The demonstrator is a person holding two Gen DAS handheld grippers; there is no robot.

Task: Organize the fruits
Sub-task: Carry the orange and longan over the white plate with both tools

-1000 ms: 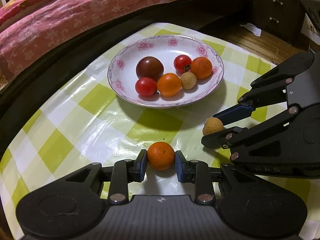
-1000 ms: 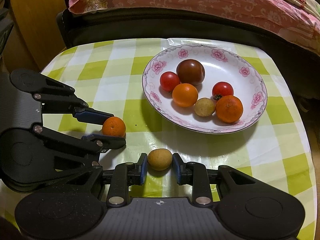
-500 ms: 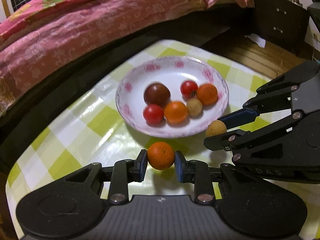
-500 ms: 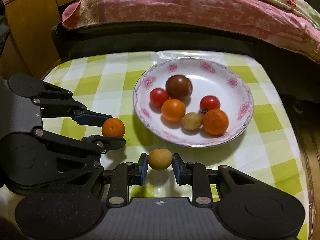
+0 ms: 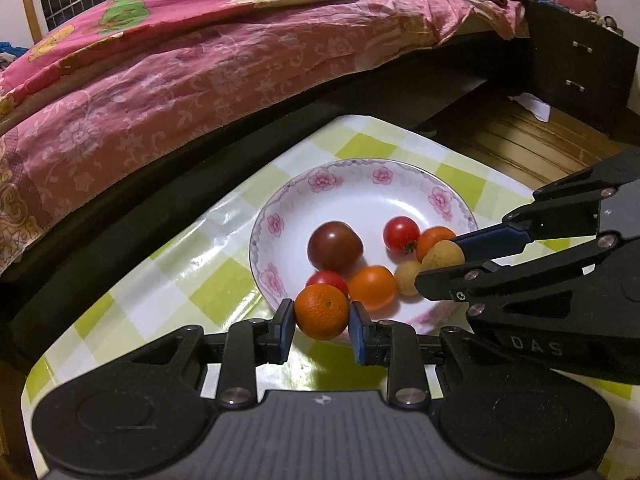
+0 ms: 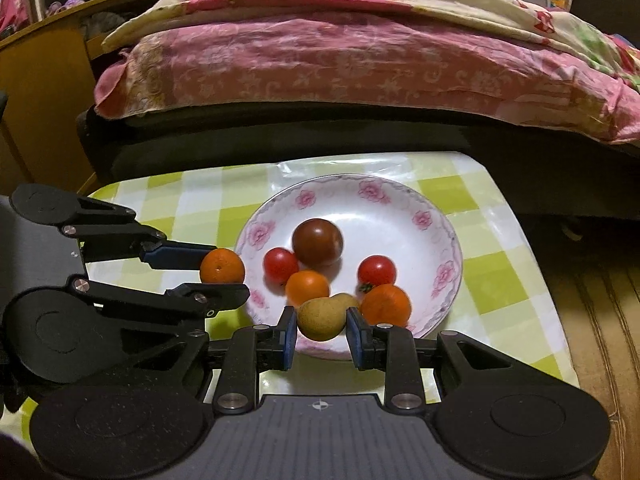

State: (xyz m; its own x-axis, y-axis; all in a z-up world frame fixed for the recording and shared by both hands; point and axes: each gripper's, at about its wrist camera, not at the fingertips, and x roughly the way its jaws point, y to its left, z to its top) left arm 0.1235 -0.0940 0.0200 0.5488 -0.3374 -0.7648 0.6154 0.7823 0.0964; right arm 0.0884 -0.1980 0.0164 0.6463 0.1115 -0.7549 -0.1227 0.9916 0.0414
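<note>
My left gripper (image 5: 321,326) is shut on a small orange (image 5: 321,311) and holds it in the air over the near rim of the white flowered plate (image 5: 360,184). It also shows in the right wrist view (image 6: 222,266). My right gripper (image 6: 321,334) is shut on a tan round fruit (image 6: 320,318), held above the plate's (image 6: 384,196) near edge; it also shows in the left wrist view (image 5: 443,255). The plate holds a dark tomato (image 6: 317,241), two red tomatoes, two orange fruits and a tan fruit.
The plate sits on a green-and-white checked tablecloth (image 6: 496,268) on a small table. A bed with pink bedding (image 5: 200,60) runs along the far side. A dark cabinet (image 5: 580,68) and wooden floor lie to the right.
Both grippers have lifted their fruits off the table and carried them forward. They now hang over the plate's near rim instead of beside the plate.
</note>
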